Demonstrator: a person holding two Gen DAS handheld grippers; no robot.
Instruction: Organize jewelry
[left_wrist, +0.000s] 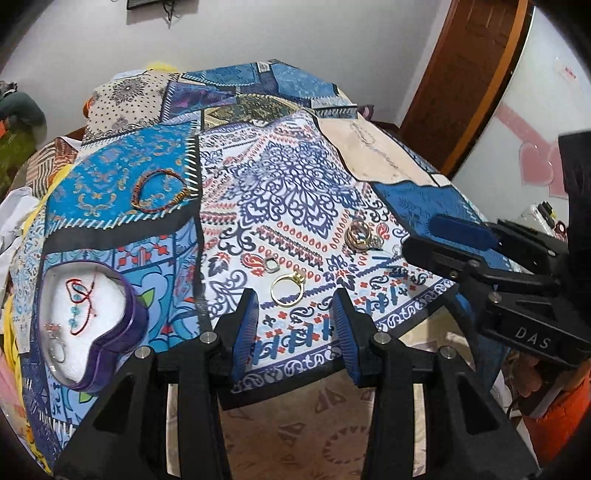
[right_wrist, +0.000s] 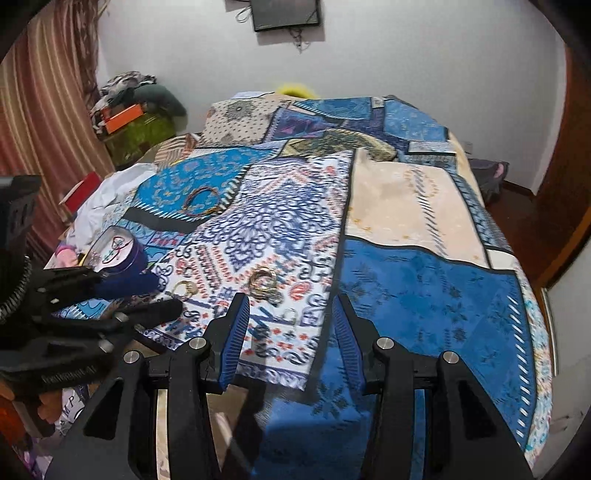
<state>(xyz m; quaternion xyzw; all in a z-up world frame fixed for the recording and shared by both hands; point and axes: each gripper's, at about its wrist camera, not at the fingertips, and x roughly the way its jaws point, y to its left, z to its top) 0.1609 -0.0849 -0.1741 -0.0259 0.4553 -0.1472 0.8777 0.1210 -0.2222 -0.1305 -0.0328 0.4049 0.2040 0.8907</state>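
Observation:
A gold ring (left_wrist: 287, 290) lies on the patterned bedspread just ahead of my open, empty left gripper (left_wrist: 295, 306). A small silver ring (left_wrist: 271, 264) lies behind it. A pile of rings (left_wrist: 359, 234) sits to the right, near my right gripper's blue finger (left_wrist: 461, 227). A purple heart-shaped box (left_wrist: 85, 321) at the left holds a red cord bracelet (left_wrist: 79, 295) and a silver ring (left_wrist: 55, 341). A braided bracelet (left_wrist: 159, 195) lies farther back. In the right wrist view my open, empty right gripper (right_wrist: 291, 314) faces the ring pile (right_wrist: 263, 282), and a small ring (right_wrist: 290, 316) lies between its fingers.
The bed's near edge (left_wrist: 295, 373) runs just under my left fingers, with patterned floor below. Clothes (right_wrist: 107, 199) and a red box (right_wrist: 83, 192) lie at the bed's left side. A wooden door (left_wrist: 461, 74) stands at the right.

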